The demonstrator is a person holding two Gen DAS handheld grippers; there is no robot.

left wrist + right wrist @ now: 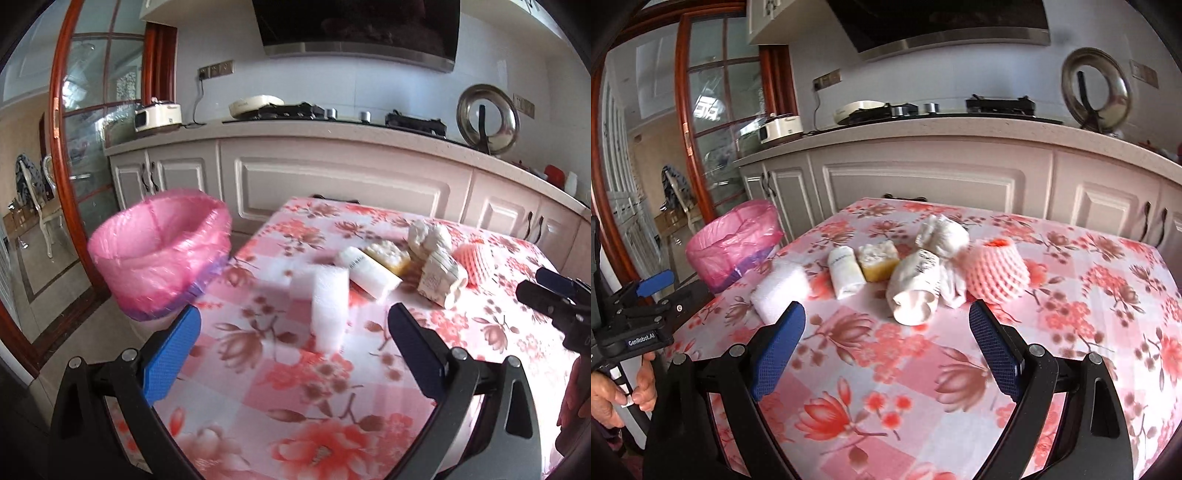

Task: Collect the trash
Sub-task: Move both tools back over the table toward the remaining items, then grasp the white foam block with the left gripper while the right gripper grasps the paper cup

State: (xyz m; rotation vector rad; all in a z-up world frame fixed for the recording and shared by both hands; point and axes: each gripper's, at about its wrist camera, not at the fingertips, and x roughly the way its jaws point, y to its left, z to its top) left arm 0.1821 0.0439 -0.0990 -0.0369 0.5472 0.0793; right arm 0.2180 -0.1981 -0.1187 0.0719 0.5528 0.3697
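Trash lies on a floral tablecloth (280, 373) (905, 369): a white foam piece (328, 306) (781, 291), a white tube (365, 271) (846, 275), a yellow sponge (388, 254) (879, 260), a crumpled paper cup (441, 278) (916, 291), crumpled tissue (428, 232) (942, 230) and a pink foam net (476, 260) (997, 273). A bin with a pink bag (159, 251) (733, 242) stands left of the table. My left gripper (293, 338) is open, just short of the foam piece. My right gripper (886, 332) is open, just short of the cup.
A kitchen counter (332, 129) with a stove, rice cooker (157, 114) and pot lid (487, 120) runs behind the table. White cabinets (923, 181) stand close to the table's far edge. A glass door (85, 147) is at left.
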